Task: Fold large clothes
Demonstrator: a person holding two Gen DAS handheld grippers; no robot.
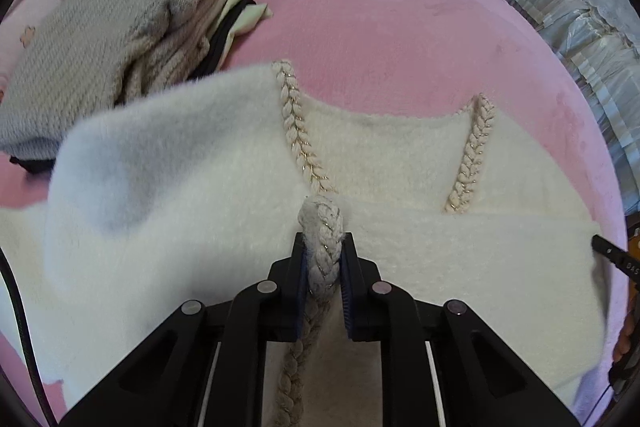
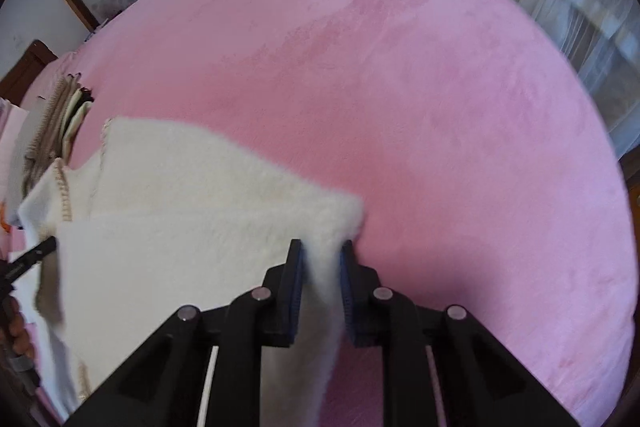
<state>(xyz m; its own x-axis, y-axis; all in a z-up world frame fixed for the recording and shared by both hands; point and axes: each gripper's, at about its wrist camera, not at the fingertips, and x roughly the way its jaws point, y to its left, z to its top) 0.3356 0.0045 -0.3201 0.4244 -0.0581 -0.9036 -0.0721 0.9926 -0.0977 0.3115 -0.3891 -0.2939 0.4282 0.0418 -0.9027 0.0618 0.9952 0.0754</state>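
Lying ahead of both tools on the pink bedspread [image 2: 400,67], the cream fuzzy sweater [image 1: 400,247] is partly folded: you have one flap raised and doubled over its body. Your left gripper [image 1: 323,259] is clenched on the braided trim [image 1: 322,227]; your right gripper [image 2: 321,267] pinches a plain edge. Laying the flap flat and the final folds remain. Folded knits [image 1: 100,39] wait beyond the left tool.

Fluffy cream cardigan [image 1: 400,239] with braided trim, partly folded, front up.
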